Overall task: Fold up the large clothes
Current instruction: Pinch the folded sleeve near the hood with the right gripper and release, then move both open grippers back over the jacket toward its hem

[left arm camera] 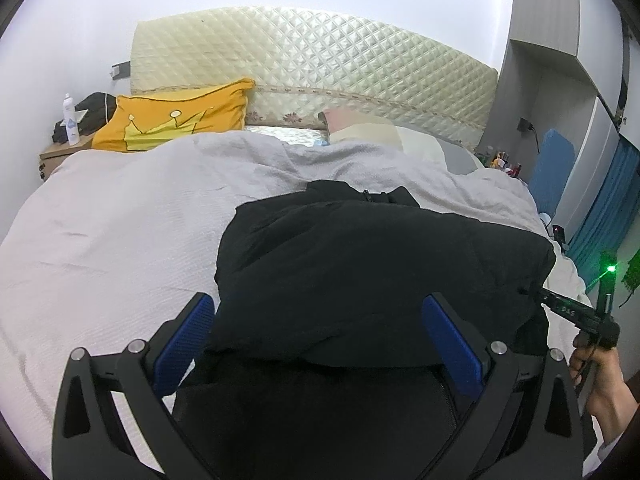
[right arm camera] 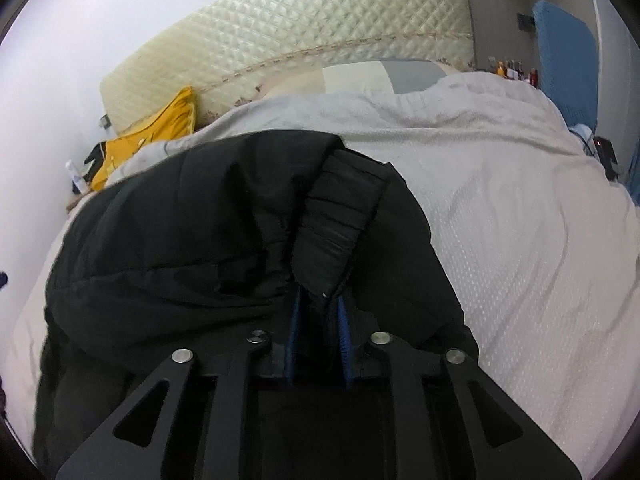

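A large black padded jacket (left arm camera: pixel 380 272) lies folded in a bundle on the bed's pale grey cover (left arm camera: pixel 120 232). My left gripper (left arm camera: pixel 320 312) is open, its blue pads wide apart on either side of the jacket's near edge, holding nothing. In the right wrist view the same jacket (right arm camera: pixel 168 240) fills the left and middle. My right gripper (right arm camera: pixel 320 312) is shut on a ribbed cuff or hem of the jacket (right arm camera: pixel 336 224), which stands up between the blue pads. The right gripper also shows at the left wrist view's right edge (left arm camera: pixel 568 308), held by a hand.
A yellow crown pillow (left arm camera: pixel 172 120) and a quilted cream headboard (left arm camera: pixel 320 64) stand at the back. A bedside table with a bottle (left arm camera: pixel 70 120) is far left. Pale pillows (left arm camera: pixel 384 132) lie at the head. Blue curtains (left arm camera: pixel 608 208) hang right.
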A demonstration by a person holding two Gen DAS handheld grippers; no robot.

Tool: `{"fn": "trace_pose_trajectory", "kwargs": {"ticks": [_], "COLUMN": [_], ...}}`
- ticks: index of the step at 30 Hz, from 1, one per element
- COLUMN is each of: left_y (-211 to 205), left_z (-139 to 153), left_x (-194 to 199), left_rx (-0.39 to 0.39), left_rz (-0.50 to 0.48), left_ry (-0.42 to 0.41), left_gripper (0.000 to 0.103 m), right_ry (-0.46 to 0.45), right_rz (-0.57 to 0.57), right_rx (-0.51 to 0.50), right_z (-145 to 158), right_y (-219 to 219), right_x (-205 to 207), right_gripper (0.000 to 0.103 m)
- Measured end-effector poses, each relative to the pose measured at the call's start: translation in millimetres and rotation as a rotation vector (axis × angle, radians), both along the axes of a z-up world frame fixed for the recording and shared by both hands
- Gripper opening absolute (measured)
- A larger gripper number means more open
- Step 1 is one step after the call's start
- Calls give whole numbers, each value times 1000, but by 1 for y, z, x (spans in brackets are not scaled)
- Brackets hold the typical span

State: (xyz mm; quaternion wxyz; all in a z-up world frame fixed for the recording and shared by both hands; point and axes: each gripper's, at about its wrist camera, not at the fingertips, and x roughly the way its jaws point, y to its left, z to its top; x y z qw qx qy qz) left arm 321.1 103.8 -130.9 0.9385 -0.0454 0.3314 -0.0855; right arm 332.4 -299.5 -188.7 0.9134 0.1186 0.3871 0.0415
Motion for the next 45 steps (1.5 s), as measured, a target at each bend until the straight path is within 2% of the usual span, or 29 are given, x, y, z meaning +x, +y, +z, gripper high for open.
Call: {"fn": "trace_pose_trajectory", "kwargs": {"ticks": [2,4,5,9,12,14,17,20,24,32,36,40,45], "left_y": [-3,-6,-10,-24,-35,-41,-53,-53,-53,-57,-61,-58,-32], "left_z": [4,6,7,6,1,-9,-36,-63,-74,-97,-101,-93,-78], "left_x": [2,5,9,24,44,59,81,93,102,126,133,126,109], "left_rx": [-2,-1,2,22,35,46,106,110,112,132,149,152,125], "left_rz": [-6,-13,-16,-24,-13,-7,-2,7,21,5,1,-7,13], "left_ry": [-7,-10,-12,-15,-4,14,41,94,70,86,110,110,54], "left_gripper": [103,103,103,103,103,103,103,103,103,103,103,103,103], "right_ry": [-13,-62,-90,-208,-251,-235,-211,-205,-204,-151,-131,-105,-156], "right_rz": [14,16,25,88,120,124,119,125,152,172,169,192,212], "right_rx": [-7,-19,-26,-72,-111,-128,-124,-114,-170,-124,-131,-143,-117], "right_z": [11,27,35,65,65,52,25,6,-7,-35,-44,-37,-18], "right_y": [3,7,11,37,57,64,69,71,82,80,82,81,68], "right_x": [-4,-12,-15,-15,1,17,39,49,63,92,98,93,64], "right_gripper": [34,61,63,63,63,63,64,67,68,69,69,69,69]}}
